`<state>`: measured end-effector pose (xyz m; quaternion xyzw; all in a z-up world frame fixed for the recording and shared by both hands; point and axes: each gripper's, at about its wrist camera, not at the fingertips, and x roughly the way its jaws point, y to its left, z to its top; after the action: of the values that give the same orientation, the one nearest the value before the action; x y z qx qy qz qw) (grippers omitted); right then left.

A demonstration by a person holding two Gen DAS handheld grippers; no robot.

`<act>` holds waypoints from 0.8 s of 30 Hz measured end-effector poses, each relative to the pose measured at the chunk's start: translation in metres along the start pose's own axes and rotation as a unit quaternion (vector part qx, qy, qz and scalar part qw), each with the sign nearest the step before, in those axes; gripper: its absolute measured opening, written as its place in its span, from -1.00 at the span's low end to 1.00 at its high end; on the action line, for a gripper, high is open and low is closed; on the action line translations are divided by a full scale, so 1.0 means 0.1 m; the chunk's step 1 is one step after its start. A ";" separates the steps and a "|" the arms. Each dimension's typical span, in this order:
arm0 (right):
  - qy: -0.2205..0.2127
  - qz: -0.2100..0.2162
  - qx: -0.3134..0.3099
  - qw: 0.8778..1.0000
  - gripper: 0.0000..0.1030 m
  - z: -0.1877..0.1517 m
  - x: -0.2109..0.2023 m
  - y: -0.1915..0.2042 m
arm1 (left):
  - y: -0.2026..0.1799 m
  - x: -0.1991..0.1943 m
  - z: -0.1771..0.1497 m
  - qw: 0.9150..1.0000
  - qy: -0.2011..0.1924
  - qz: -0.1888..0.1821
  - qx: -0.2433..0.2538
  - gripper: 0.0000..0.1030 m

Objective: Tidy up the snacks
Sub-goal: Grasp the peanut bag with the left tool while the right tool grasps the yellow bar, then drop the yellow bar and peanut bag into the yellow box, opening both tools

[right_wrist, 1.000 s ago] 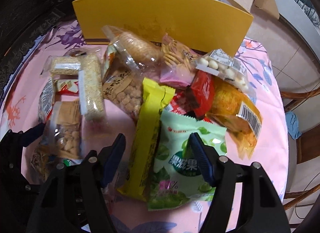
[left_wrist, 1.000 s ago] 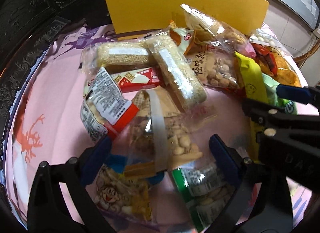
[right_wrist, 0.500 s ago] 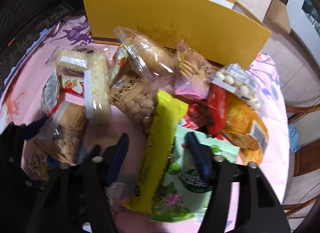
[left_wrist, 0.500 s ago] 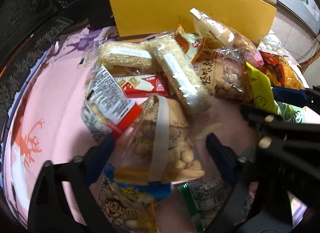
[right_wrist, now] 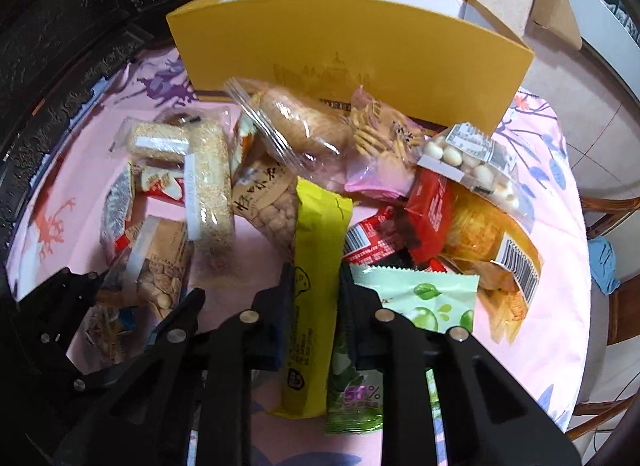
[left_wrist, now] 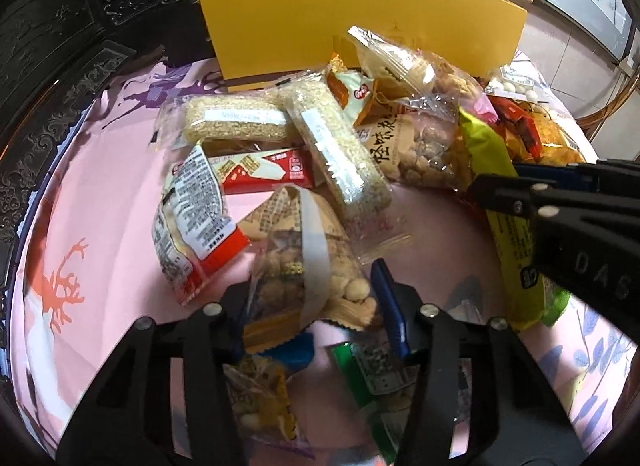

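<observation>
Pink patterned tablecloth (right_wrist: 552, 250) spread under everything, unchanged from a second ago. Yellow cardboard box (right_wrist: 352, 65) standing open at the far edge, snack heap just in front, undisturbed. Right gripper (right_wrist: 314, 278), wide a second ago, closing now with the long yellow-green packet (right_wrist: 316, 266) between its jaws, pads at the wrapper's edges. Left gripper (left_wrist: 308, 298) likewise narrowed, closing around the clear peanut bag (left_wrist: 304, 262), blue pads against its sides; bag nearer the camera than before.

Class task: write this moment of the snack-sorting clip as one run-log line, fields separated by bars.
left gripper: closing around peanut bag | right gripper: closing around yellow bar | yellow box: behind pile
</observation>
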<state>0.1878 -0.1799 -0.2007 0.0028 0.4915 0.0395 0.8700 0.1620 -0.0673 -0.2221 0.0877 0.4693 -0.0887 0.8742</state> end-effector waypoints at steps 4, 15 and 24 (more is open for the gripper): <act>-0.011 0.007 0.004 1.000 -0.58 0.02 -0.12 -0.01 | 0.03 -0.10 0.00 1.000 -0.007 0.000 -0.002 -0.02; -0.081 0.024 0.025 0.996 -0.58 0.22 -0.71 -0.16 | 0.12 -0.70 0.29 0.997 -0.075 -0.006 -0.010 -0.02; -0.154 0.032 0.025 0.987 -0.58 1.06 -1.05 -0.46 | 0.24 -0.96 1.44 0.987 -0.159 -0.008 -0.016 -0.02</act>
<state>0.2278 -0.2299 -0.0579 0.0465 0.3525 0.0545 0.9330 0.2313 -0.0710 -0.0613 0.0544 0.3267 -0.1009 0.9382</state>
